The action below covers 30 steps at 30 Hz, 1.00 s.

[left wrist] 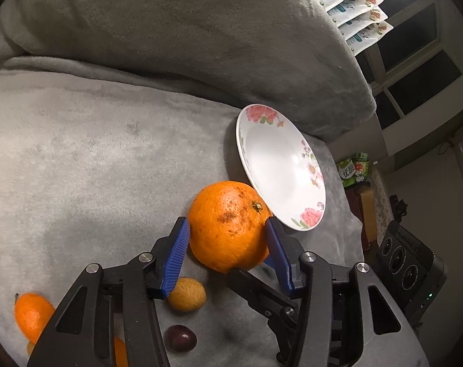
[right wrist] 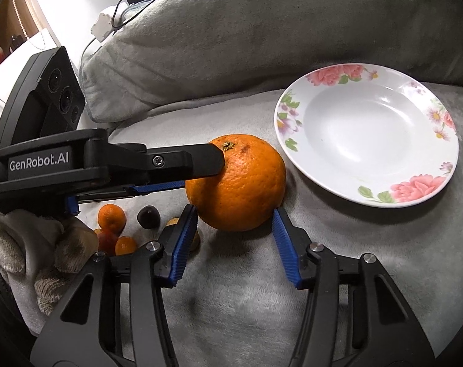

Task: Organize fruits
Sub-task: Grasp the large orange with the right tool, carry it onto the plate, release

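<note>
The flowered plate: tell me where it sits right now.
The flowered plate lies empty on the grey blanket, right of centre in the right wrist view, just beyond the big orange and in front of the grey cushion.

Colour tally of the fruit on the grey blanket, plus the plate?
Orange fruit: 3 (large orange, small oranges)
Dark purple fruit: 1
Yellow-tan fruit: 1
Plate: 1
Total: 6; further fruit is too hidden to count.
</note>
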Each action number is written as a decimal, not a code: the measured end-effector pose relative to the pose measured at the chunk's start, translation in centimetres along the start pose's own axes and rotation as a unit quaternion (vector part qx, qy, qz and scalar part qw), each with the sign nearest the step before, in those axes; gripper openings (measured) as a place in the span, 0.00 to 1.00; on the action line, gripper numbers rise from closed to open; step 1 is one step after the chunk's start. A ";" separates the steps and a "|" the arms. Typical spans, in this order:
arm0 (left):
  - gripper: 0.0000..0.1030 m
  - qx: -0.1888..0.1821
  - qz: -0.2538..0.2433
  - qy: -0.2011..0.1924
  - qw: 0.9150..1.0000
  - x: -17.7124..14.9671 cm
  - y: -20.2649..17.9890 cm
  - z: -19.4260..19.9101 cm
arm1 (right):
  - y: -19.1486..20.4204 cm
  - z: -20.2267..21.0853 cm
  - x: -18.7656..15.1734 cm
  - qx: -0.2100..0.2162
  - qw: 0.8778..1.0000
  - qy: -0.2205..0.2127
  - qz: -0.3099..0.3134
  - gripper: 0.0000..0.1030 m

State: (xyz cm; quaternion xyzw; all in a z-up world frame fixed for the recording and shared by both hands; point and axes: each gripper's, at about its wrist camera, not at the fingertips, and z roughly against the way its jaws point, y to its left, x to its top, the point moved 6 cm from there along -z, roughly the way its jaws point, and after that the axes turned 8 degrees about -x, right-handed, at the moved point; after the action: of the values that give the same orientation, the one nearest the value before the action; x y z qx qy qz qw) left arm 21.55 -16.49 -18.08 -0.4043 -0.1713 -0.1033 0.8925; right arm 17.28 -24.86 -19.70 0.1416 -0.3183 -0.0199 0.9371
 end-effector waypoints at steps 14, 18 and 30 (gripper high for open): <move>0.46 0.017 -0.020 -0.010 1.000 -0.5 -0.5 0.7 | 0.4 0.8 -0.1 -0.008 1.000 -0.017 0.020 0.48; 0.46 0.023 -0.030 -0.017 0.999 -0.5 -1.0 1.0 | 0.7 1.1 -0.1 -0.010 0.999 -0.023 0.027 0.47; 0.45 0.026 -0.065 -0.038 0.997 -0.1 -3.3 1.9 | 0.5 3.3 0.6 -0.020 0.998 -0.056 0.034 0.46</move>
State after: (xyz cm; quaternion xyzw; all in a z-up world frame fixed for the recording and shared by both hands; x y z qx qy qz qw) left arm 19.90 -17.19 -14.65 -0.3727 -0.2338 -0.1410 0.8868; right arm 15.75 -25.29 -16.75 0.1109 -0.3745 -0.0020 0.9206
